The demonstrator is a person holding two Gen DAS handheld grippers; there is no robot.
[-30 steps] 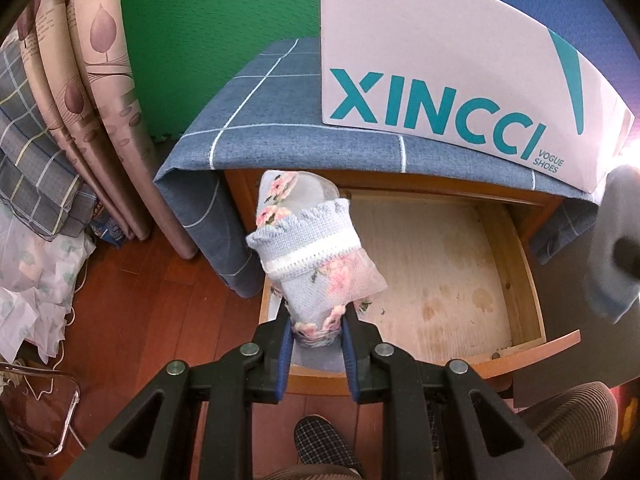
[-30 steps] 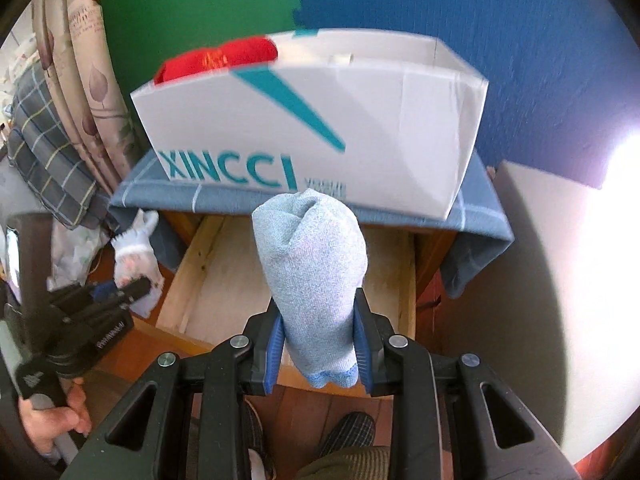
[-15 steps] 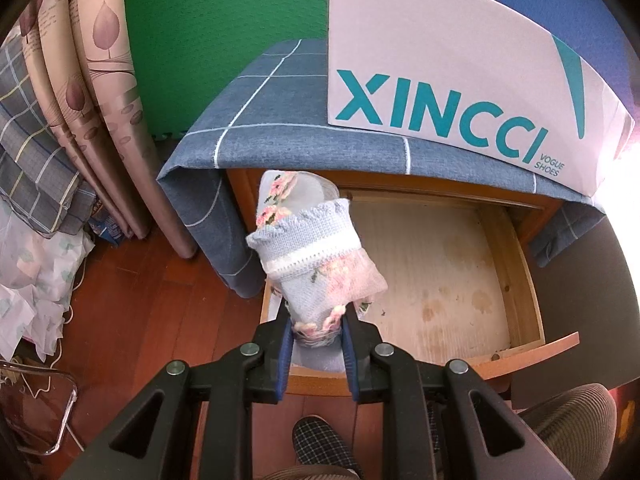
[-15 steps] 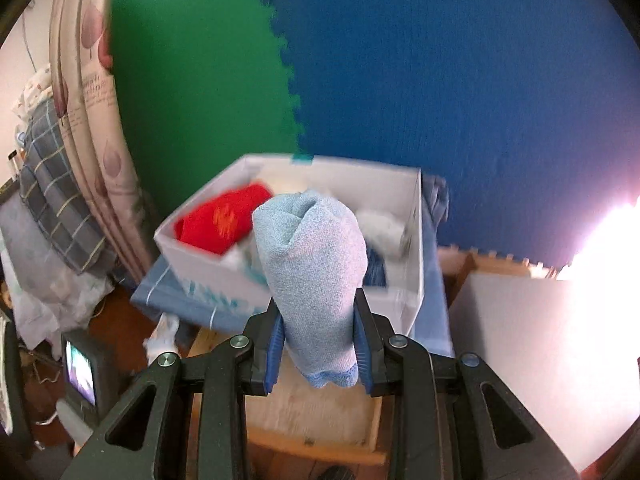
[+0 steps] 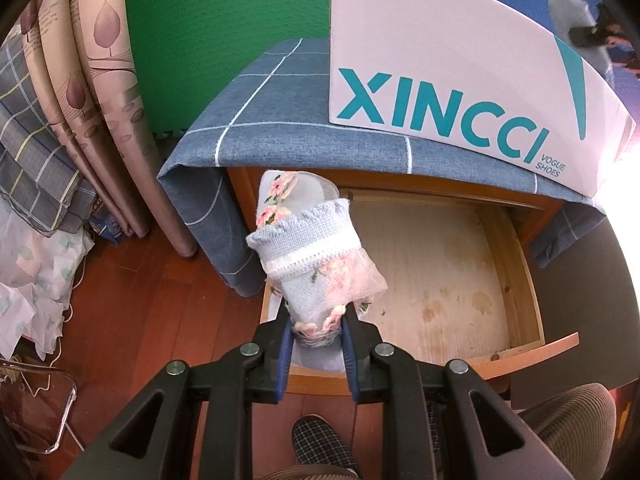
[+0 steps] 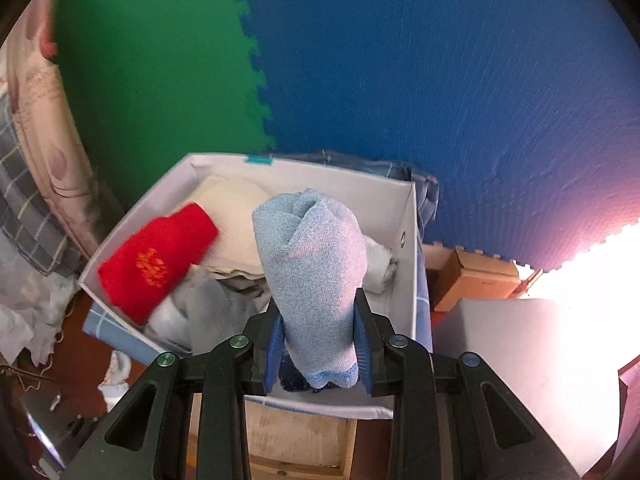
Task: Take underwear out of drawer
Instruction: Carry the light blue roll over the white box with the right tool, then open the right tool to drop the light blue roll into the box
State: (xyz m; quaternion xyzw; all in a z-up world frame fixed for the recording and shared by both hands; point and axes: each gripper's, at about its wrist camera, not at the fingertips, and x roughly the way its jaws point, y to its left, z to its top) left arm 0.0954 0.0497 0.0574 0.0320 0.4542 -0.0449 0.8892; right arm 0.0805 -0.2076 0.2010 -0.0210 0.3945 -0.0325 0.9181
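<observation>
My left gripper (image 5: pixel 317 326) is shut on a rolled pale-blue underwear with pink flowers and lace (image 5: pixel 312 256), held above the front left corner of the open wooden drawer (image 5: pixel 524 280). The drawer's stained bottom is bare where I can see it. My right gripper (image 6: pixel 318 354) is shut on a rolled light-blue underwear (image 6: pixel 316 272), held over the near right part of the white shoe box (image 6: pixel 408 280). In the left wrist view that roll (image 5: pixel 570 10) shows small at the top right, above the white shoe box (image 5: pixel 460 60).
The box stands on a nightstand under a blue checked cloth (image 5: pixel 256 120) and holds a red garment (image 6: pixel 160 256), a cream one (image 6: pixel 236 216) and grey ones. Curtains (image 5: pixel 96 80) hang left. A slippered foot (image 5: pixel 320 446) and a knee are below. A cardboard box (image 6: pixel 476 280) lies right.
My right gripper rose with the light-blue roll from in front of the drawer to above the shoe box, whose inside now shows. The left gripper and its floral roll stayed put.
</observation>
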